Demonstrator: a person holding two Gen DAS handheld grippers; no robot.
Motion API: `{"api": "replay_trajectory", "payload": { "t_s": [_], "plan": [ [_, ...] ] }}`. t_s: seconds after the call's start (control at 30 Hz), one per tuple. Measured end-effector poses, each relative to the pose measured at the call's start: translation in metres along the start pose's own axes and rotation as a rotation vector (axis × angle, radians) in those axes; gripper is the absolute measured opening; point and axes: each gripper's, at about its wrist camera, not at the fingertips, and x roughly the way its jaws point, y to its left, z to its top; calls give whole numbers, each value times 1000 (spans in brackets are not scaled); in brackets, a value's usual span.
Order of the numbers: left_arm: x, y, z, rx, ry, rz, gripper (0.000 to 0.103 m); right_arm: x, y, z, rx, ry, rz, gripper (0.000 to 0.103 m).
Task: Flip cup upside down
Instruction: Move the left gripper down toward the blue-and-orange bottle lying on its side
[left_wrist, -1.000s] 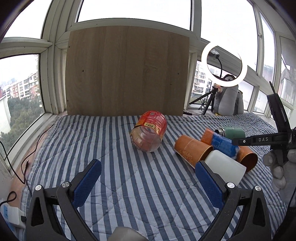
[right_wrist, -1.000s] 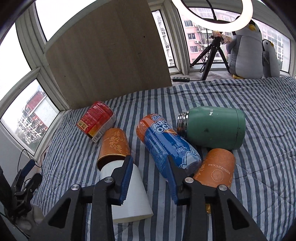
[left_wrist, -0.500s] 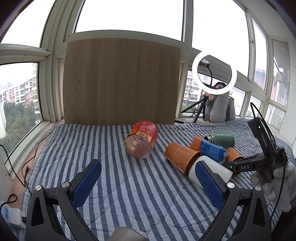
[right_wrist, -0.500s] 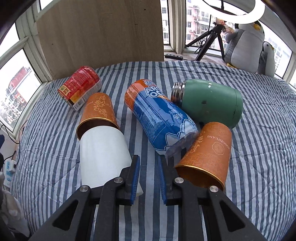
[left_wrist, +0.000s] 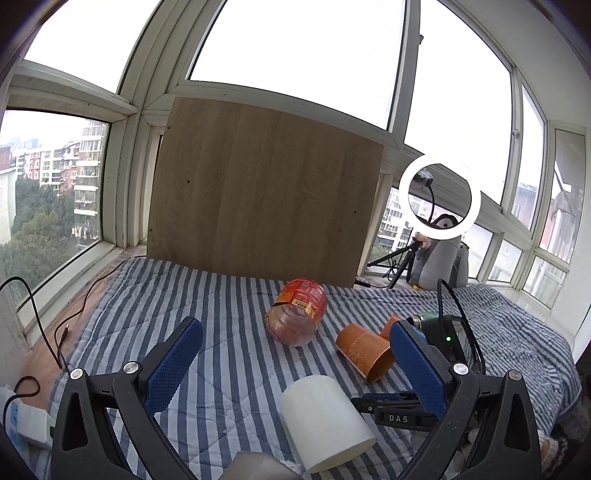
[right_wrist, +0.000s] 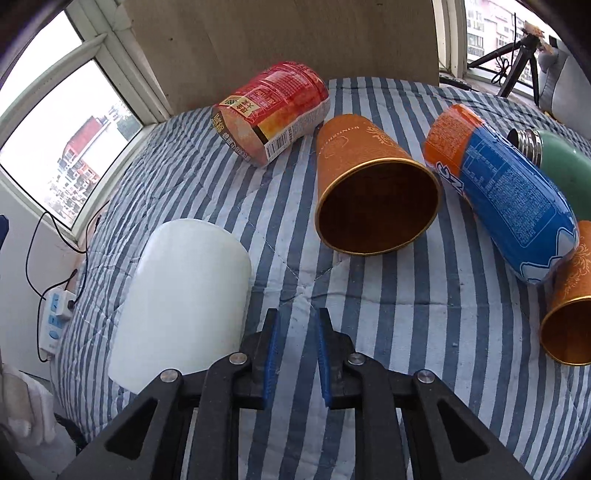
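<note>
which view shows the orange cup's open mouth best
The right wrist view: the nearer orange cup lies on its side with its mouth facing the camera, so rim and inside show fully. The left wrist view shows the same cup smaller and side-on, with only a sliver of the rim.

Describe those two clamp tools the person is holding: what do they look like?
Both are black plastic frames with silver bolts and two fingers faced in textured blue pads. The left gripper shows broad pads. The right gripper, seen from the left, carries white DAS lettering, a black cable and a green light.
</note>
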Motion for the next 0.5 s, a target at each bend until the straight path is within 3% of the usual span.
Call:
{"api": "replay_trajectory", "payload": {
  "t_s": [0.13,0.2,0.27,0.33,0.5],
  "plan": [
    [-2,3,0,-3,-7,11,103,-9,17,17,-17,-59,37,17],
    [0,2,-1,0,1,4,103,-30,12,20,-27,-107,8,19],
    [4,-3,-3,22,15,-1,103,-57,-3,22,-18,-158,-21,26],
    [7,-9,-6,49,26,-6,103,-83,-27,23,15,-196,-35,44],
    [30,-31,-21,120,113,-47,103,-135,-87,-1,74,-317,-141,46]
  ]
}}
